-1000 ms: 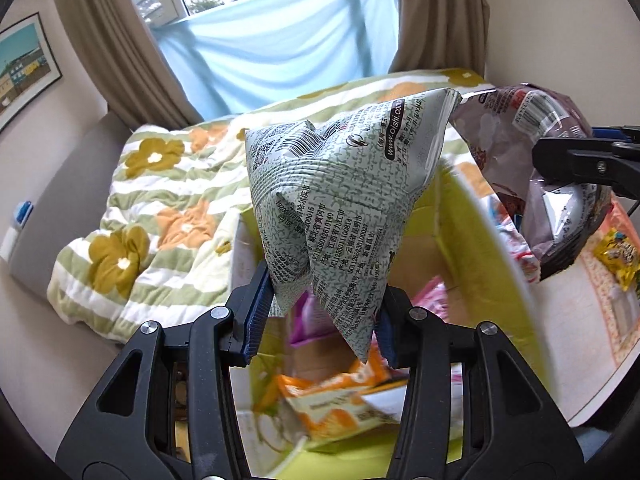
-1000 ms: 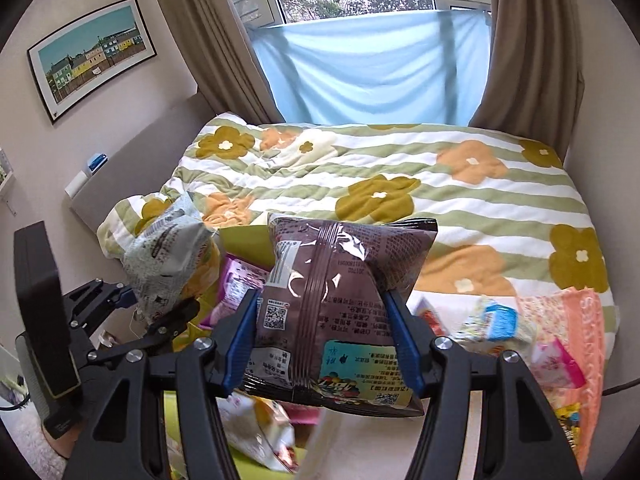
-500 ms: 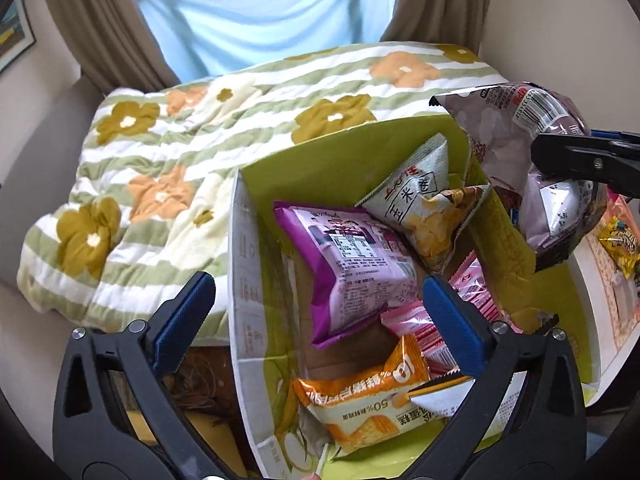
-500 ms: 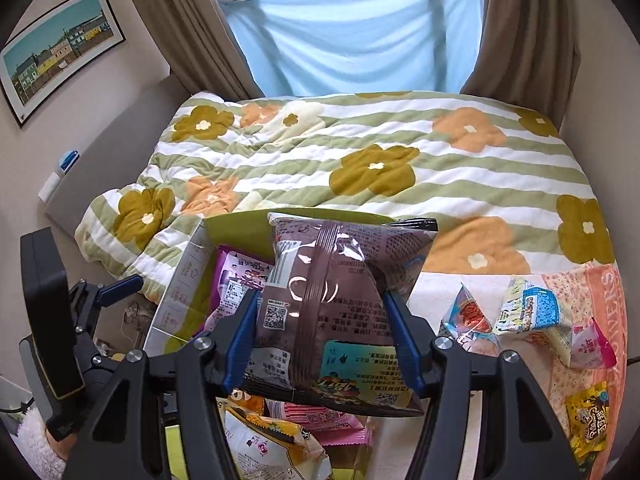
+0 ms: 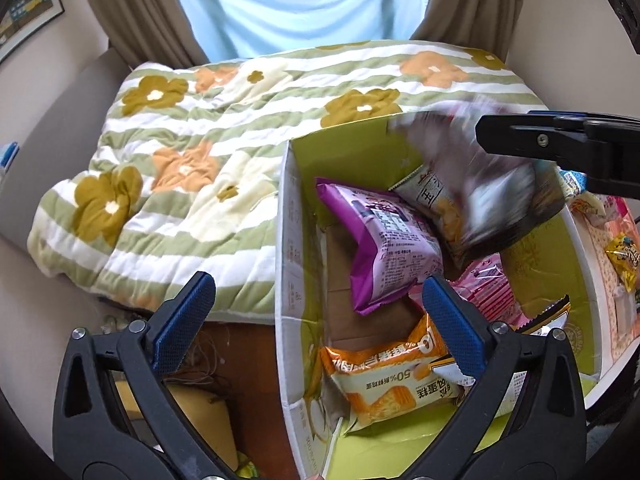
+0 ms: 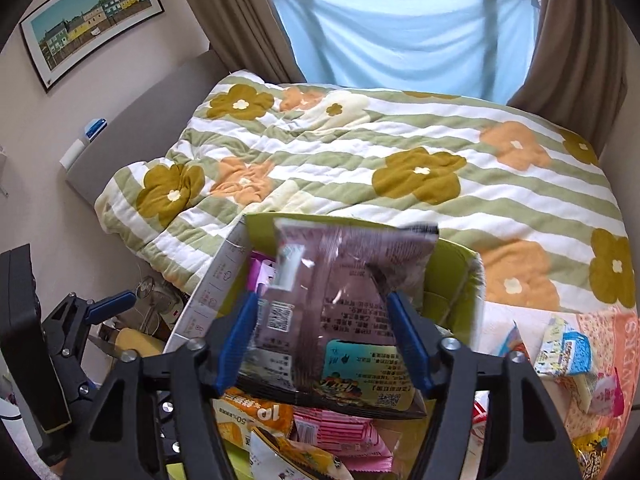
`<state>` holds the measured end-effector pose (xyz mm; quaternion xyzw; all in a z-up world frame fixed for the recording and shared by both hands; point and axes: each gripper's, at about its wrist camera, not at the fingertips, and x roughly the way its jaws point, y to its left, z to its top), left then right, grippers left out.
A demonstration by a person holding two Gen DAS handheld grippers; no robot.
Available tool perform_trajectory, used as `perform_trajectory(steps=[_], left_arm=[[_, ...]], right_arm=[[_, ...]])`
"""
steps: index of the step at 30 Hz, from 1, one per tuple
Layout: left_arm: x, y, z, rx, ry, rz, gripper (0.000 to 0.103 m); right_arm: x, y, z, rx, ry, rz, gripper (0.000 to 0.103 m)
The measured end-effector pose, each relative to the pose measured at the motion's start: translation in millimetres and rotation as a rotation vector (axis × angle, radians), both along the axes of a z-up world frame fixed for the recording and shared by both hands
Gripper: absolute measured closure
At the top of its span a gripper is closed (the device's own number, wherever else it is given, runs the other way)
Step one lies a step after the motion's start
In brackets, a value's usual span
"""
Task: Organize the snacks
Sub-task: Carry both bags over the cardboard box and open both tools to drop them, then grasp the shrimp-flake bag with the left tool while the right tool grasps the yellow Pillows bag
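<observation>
A green-lined cardboard box (image 5: 288, 264) holds several snack bags: a purple bag (image 5: 384, 240), an orange cracker bag (image 5: 384, 376), pink packs (image 5: 492, 292) and a white-and-yellow bag (image 5: 436, 196). My left gripper (image 5: 316, 320) is open and empty above the box's left wall. My right gripper (image 6: 324, 344) is shut on a brown snack bag (image 6: 340, 300) and holds it over the box (image 6: 452, 292); in the left wrist view the bag (image 5: 492, 184) is blurred over the far right corner.
A bed with a flowered, striped quilt (image 6: 360, 152) lies behind the box. Loose snack packets (image 6: 568, 352) lie on a patterned cloth at the right. A wooden floor with cords (image 5: 200, 372) shows left of the box.
My left gripper let go of the grey printed bag, opened, and shifted left. My right gripper brought the brown bag down over the box.
</observation>
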<state>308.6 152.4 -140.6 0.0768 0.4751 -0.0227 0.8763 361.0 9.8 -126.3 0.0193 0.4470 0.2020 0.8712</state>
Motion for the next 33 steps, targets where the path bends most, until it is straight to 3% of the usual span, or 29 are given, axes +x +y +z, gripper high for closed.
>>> perform_trajectory(steps=[1,2,10,21,33], left_arm=[[-0.9,0.5,0.0,0.002,0.001,0.001,0.0],[-2.0,1.1,0.0,0.003,0.001,0.001,0.0],[-13.4,-0.3,0.8,-0.007,0.003,-0.005,0.0],[-22.7,-17.2,15.3,-0.006,-0.027,-0.062,0.0],[-35.0,-95.2,36.2,-0.03,-0.069,-0.186,0.0]], right_arm=[[-2.6,-0.9,0.7,0.005,-0.012,0.002,0.004],[-6.5,-1.5,1.6,0.01,-0.028,0.006,0.001],[-28.1,-13.6,-1.6,-0.014,-0.041,-0.03,0.001],[-57.9,-40.0,20.3,-0.037,-0.072,-0.125,0.001],[-104.7,-118.3,40.0,-0.043,-0.111,-0.252,0.001]])
